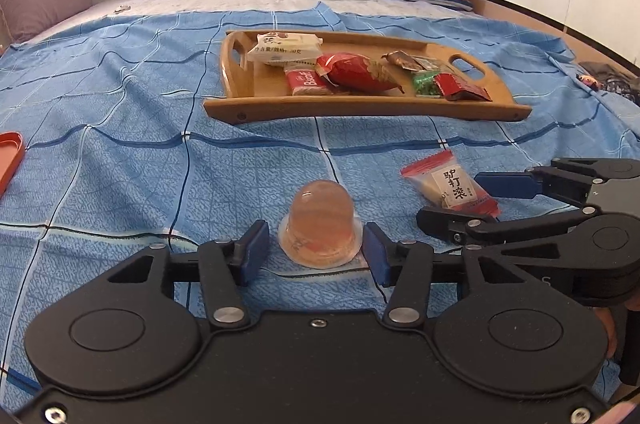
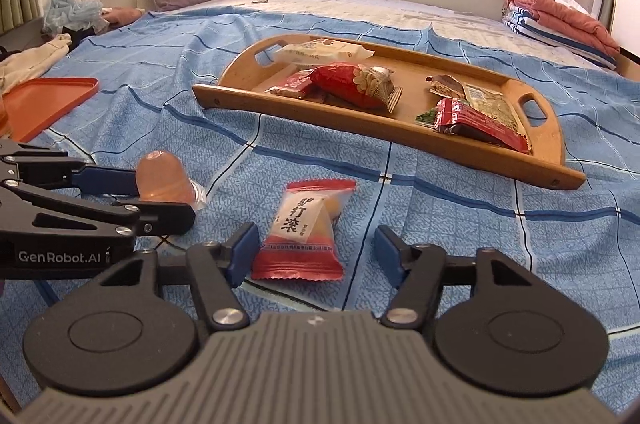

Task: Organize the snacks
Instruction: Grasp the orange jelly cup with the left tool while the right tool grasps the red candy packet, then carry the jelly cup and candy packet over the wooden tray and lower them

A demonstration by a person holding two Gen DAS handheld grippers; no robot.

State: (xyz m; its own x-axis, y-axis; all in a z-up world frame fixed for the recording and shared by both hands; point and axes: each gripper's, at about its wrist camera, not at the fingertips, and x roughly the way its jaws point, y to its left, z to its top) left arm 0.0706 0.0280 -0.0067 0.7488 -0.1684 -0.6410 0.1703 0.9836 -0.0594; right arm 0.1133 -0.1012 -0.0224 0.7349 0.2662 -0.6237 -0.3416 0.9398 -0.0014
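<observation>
Tools straddle our two snacks on the bed.
Our left tool (image 1: 316, 250) brackets the upright jelly cup (image 1: 320, 224), right pad touching; our right tool (image 2: 312, 252) stands apart around the candy packet (image 2: 302, 230), lengthwise toward the tray (image 2: 400, 140).

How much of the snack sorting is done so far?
Done: several packets lie in the wooden tray. In hand: nothing lifted yet; the left gripper straddles the jelly cup and the right gripper straddles the red-and-white packet, both on the sheet. Left: moving those two.
</observation>
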